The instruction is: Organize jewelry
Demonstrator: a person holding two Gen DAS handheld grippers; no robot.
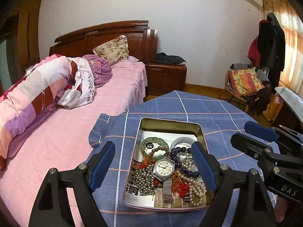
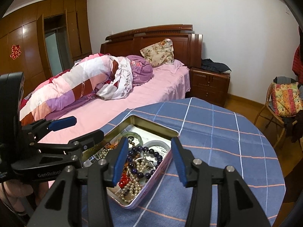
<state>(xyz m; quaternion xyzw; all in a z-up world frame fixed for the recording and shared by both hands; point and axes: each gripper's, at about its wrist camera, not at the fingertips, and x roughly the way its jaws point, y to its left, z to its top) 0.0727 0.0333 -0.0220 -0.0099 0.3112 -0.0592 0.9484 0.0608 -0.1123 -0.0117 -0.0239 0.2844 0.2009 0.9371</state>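
Both tongs hover over the open rectangular metal tin (image 1: pixel 171 126) w/ pink outer walls, sitting on the blue plaid cloth (image 1: pixel 189 106) of the round table.

Left gripper (image 1: pixel 155 168) – blue pads spread wide, released, nothing pinched. Between its pads & below them lies the jewelry heap: a silver wristwatch w/ white dial and metal stretch band (image 1: pixel 164 167) dead centre, a string of small silver-coloured metal beads (image 1: pixel 144 179) toward its left pad, a dark purple round-bead bracelet (image 1: pixel 178 157) and a white pearl strand (image 1: pixel 197 187) toward its right pad. Beyond the tips, at the tin's far end, a pale green jade bangle (image 1: pixel 154 141) and a grey-white bangle (image 1: pixel 181 141), both on printed paper lining the tin.

Right gripper (image 2: pixel 149 162) – pads apart, released, empty. Its left pad hangs over the tin's near-right part, above the purple beads & pearls; its right pad hangs outside the tin wall, over cloth. It stands just right of the left gripper.
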